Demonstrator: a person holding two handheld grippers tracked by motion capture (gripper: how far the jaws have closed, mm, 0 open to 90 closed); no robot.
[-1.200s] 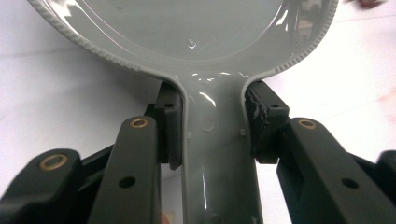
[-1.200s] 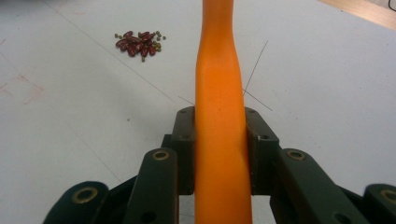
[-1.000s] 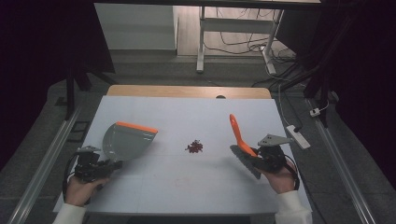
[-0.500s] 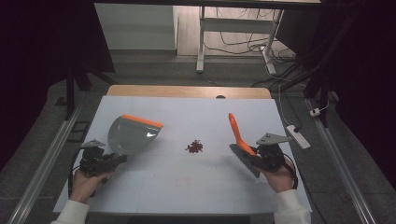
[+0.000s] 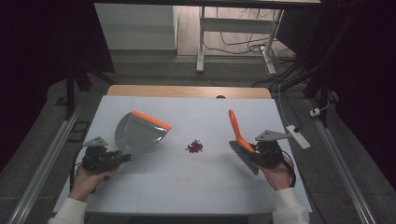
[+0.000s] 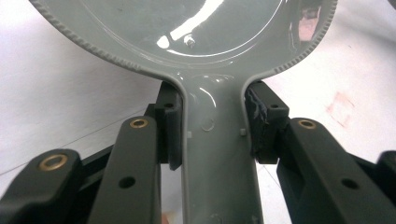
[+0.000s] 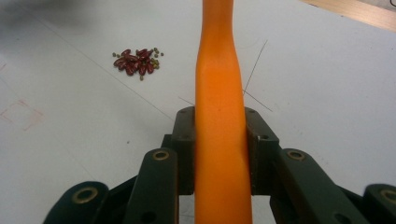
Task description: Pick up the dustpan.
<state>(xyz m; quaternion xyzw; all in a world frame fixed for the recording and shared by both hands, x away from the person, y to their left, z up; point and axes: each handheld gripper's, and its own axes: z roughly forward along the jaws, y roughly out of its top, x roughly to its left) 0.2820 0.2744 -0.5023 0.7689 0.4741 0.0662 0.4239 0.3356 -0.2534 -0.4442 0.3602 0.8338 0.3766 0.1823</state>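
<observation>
Left gripper (image 5: 122, 156) clamps the grey dustpan (image 5: 140, 132); right gripper (image 5: 250, 151) clamps the orange brush (image 5: 239, 137). Bean pile (image 5: 194, 146) lies between: set the pan's lip just beside it at nine o'clock, then sweep gently.

Counting what's sitting on the white table (image 5: 187, 186): one grey dustpan (image 5: 137, 133) with an orange lip, one orange-handled brush (image 5: 239, 136), one small pile of beans (image 5: 194, 146). The pile is mixing dark red beans (image 7: 135, 59) with a few tiny green ones, too small and bunched to be counting singly. Two grippers working: left gripper (image 5: 122, 157), right gripper (image 5: 254, 153), each one gripping a single tool.
</observation>
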